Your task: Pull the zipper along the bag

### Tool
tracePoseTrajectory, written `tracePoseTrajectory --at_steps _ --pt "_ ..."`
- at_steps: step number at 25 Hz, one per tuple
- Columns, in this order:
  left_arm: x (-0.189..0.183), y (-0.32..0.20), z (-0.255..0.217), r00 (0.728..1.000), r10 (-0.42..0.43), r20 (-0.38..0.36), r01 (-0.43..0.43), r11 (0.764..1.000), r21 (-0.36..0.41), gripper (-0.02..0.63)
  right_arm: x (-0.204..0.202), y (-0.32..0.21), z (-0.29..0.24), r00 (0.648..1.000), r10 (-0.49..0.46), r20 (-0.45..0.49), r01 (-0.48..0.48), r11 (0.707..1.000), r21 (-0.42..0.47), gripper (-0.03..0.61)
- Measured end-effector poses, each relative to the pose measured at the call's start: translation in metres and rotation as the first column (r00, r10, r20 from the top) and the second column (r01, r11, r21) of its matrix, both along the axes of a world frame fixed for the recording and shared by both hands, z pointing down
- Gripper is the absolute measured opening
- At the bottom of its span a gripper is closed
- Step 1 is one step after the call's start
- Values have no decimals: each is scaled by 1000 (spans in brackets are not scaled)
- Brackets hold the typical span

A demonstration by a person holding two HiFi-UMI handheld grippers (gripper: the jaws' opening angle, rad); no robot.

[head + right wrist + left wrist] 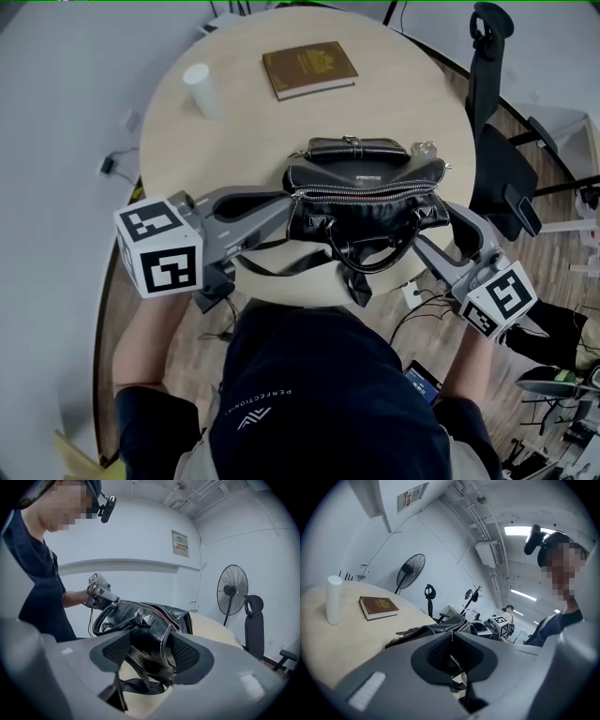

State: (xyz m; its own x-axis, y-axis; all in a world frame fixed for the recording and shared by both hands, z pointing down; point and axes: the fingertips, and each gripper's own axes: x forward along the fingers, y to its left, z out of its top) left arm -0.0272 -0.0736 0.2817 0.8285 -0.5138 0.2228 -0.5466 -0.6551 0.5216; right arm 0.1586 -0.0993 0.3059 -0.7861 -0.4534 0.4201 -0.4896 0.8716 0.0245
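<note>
Round wooden table (394, 103), black chair (497, 173), white walls (140, 541).

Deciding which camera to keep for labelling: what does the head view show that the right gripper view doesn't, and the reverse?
Head view only: the brown hardcover book and the white cylindrical cup. Right gripper view only: the black standing fan, the small wall sign, and, close up, the right gripper with its tongs pressed on the end of the black leather handbag. Both: that handbag with its silver zipper, the round light wooden table, the left gripper and the black office chair.
</note>
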Motion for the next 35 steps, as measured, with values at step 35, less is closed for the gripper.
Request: tracePoseTrajectory --at_steps 35 --pt "43 -15 -30 985 57 160 -59 998 8 28 5 0 0 993 -25 112 24 1000 13 264"
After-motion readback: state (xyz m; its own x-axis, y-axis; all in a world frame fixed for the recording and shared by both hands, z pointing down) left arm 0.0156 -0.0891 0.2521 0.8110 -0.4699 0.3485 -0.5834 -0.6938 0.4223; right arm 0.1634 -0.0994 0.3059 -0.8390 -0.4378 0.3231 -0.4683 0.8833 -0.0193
